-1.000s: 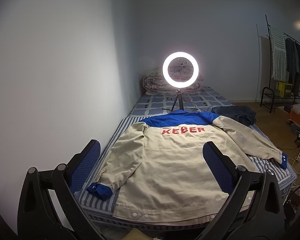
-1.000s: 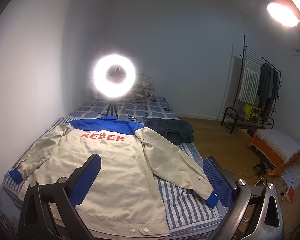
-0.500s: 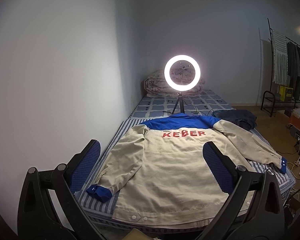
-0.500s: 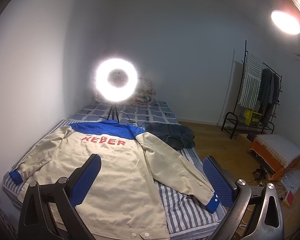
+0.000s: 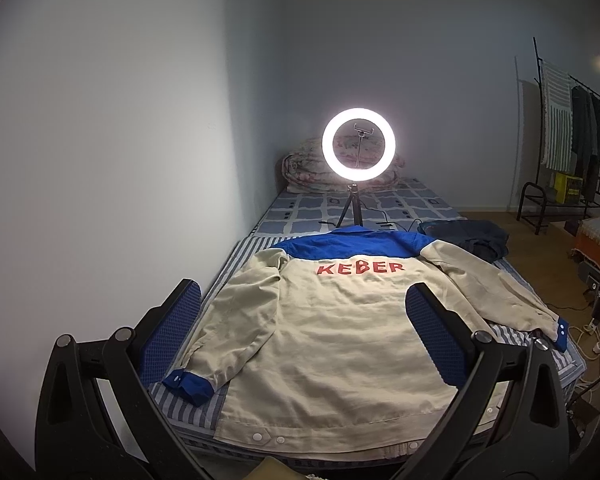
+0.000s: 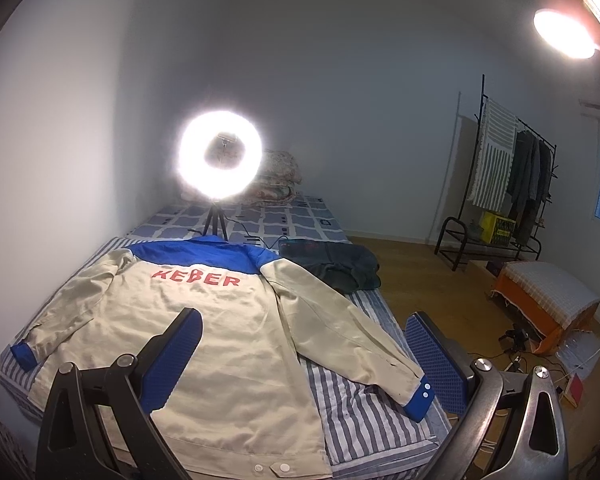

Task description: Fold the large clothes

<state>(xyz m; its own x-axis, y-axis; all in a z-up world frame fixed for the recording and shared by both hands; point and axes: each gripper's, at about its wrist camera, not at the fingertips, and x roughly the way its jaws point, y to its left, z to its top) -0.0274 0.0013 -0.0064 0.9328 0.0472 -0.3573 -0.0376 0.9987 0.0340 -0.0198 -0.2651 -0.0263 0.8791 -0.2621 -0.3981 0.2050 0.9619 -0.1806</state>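
jacket (image 5: pixel 340 332) spread back-up on bed (image 6: pixel 364 432); left gripper (image 5: pixel 300 336) jaws wide, empty; right gripper (image 6: pixel 304 356) likewise; garment (image 6: pixel 336 268) beyond, perhaps folded

Both views have tilted up slightly, so the jacket (image 5: pixel 332 332) sits lower in frame.

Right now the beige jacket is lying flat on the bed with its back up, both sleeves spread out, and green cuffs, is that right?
Not quite: the cuffs are blue, not green, as the right wrist view shows. The rest holds: the beige jacket lies flat on the bed, back up, both sleeves spread out.
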